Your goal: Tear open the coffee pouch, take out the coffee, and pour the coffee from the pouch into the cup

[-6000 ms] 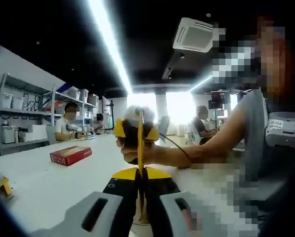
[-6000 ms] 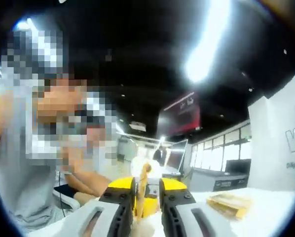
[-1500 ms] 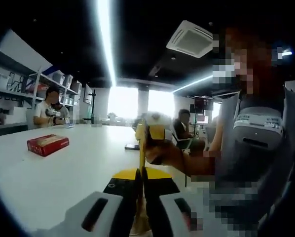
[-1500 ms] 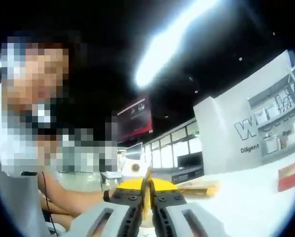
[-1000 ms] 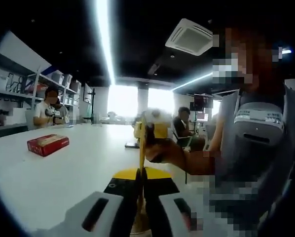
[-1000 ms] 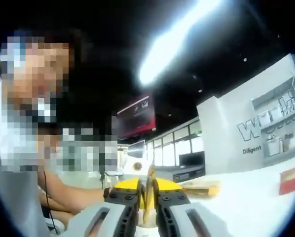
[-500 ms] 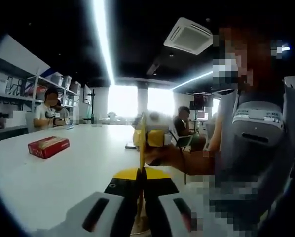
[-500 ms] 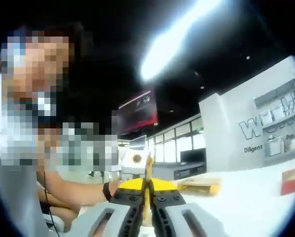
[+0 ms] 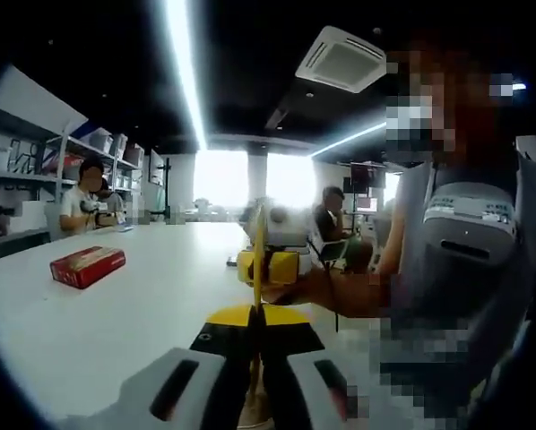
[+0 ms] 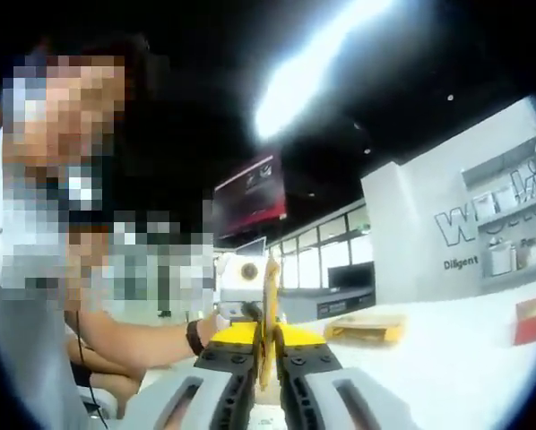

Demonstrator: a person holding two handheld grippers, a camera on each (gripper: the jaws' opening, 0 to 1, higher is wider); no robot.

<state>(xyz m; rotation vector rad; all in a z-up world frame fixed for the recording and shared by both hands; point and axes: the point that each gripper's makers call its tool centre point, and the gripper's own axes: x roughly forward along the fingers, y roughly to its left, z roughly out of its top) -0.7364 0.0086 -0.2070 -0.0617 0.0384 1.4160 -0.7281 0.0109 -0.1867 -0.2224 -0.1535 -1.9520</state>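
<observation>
The 2 grippers face each other over the bench: left gripper and right gripper both pinch the upright, edge-on coffee pouch (long axis vertical) between narrow fingers.

Both views low over white table, facing each other; share pouch.

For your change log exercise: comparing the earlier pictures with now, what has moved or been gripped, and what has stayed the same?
In the left gripper view, the right gripper has dropped lower along the yellow coffee pouch. The left gripper stays shut on the pouch's edge; in the right gripper view, the right gripper stays clamped on it too. The red box still lies on the white table.
</observation>
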